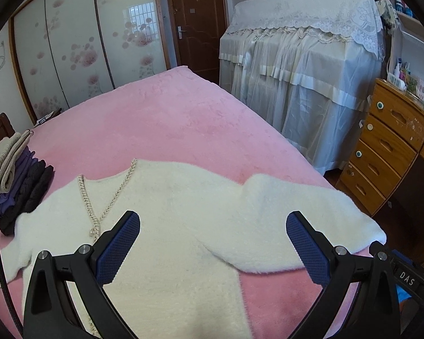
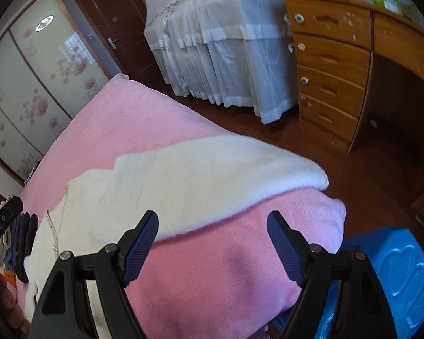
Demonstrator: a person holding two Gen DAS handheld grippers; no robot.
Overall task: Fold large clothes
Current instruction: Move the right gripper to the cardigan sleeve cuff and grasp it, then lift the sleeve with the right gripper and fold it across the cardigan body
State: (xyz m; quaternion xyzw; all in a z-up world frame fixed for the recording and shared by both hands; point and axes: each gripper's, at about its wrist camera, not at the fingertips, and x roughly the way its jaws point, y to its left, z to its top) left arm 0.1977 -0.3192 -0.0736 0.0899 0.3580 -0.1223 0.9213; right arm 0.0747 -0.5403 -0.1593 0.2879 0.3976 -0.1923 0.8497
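Observation:
A fluffy white sweater (image 1: 181, 214) with a beaded V neckline lies flat on the pink bed (image 1: 161, 118). Its right sleeve (image 1: 311, 217) stretches toward the bed's right edge. My left gripper (image 1: 213, 234) is open and empty, hovering just above the sweater's body. In the right wrist view the same sweater (image 2: 155, 195) shows with its sleeve end (image 2: 296, 169) near the bed corner. My right gripper (image 2: 212, 234) is open and empty, above the pink blanket (image 2: 212, 268) just below the sleeve's lower edge.
A stack of folded clothes (image 1: 17, 180) sits on the bed left of the sweater. A lace-covered piece of furniture (image 1: 302, 65) and a wooden chest of drawers (image 1: 387, 147) stand right of the bed. A blue plastic stool (image 2: 393, 276) stands by the bed corner.

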